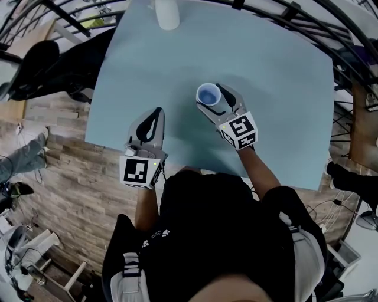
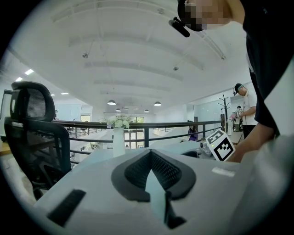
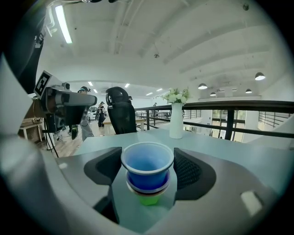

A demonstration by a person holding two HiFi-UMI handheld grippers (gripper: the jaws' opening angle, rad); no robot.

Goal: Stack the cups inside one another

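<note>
A stack of nested cups (image 1: 208,93) stands near the middle of the pale blue table (image 1: 277,76). A blue cup (image 3: 147,161) is on top, a darker rim shows under it, and a green cup (image 3: 148,198) is at the bottom. My right gripper (image 1: 211,98) has its jaws on either side of the stack, and the pads touch the blue rim. In the right gripper view the right gripper (image 3: 147,170) frames the stack. My left gripper (image 1: 157,112) rests on the table to the stack's left, shut and empty. Its pads (image 2: 138,172) meet at the tip.
A tall white vase (image 1: 166,13) with flowers (image 3: 176,120) stands at the table's far edge. A black office chair (image 1: 53,65) is off the table's left side. A dark railing (image 3: 229,124) runs beyond the table. Wooden floor lies to the left.
</note>
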